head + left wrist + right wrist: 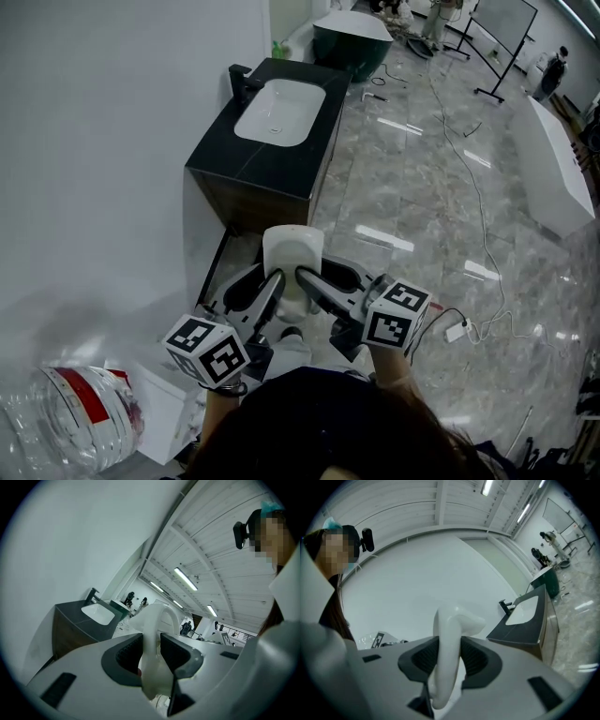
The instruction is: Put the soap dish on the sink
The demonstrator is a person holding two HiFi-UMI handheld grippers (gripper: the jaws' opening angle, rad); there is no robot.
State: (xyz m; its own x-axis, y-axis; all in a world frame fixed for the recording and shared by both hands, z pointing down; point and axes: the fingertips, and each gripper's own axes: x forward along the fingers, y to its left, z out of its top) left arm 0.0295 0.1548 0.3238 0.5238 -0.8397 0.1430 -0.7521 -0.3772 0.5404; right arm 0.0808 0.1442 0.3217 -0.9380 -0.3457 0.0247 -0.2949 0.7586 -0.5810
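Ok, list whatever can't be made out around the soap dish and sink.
Soap dish: lower part hidden between the left gripper and right gripper, head view.
Green item behind the sink: too small to identify, head view.
Clear packaging: cut off by the bottom-left edge, head view.

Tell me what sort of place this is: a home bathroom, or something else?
Probably a bathroom-fixture showroom or test hall, not a home. A freestanding cabinet with a sink stands against a bare wall, a green tub sits behind it, and loose cables trail across a wide polished floor.
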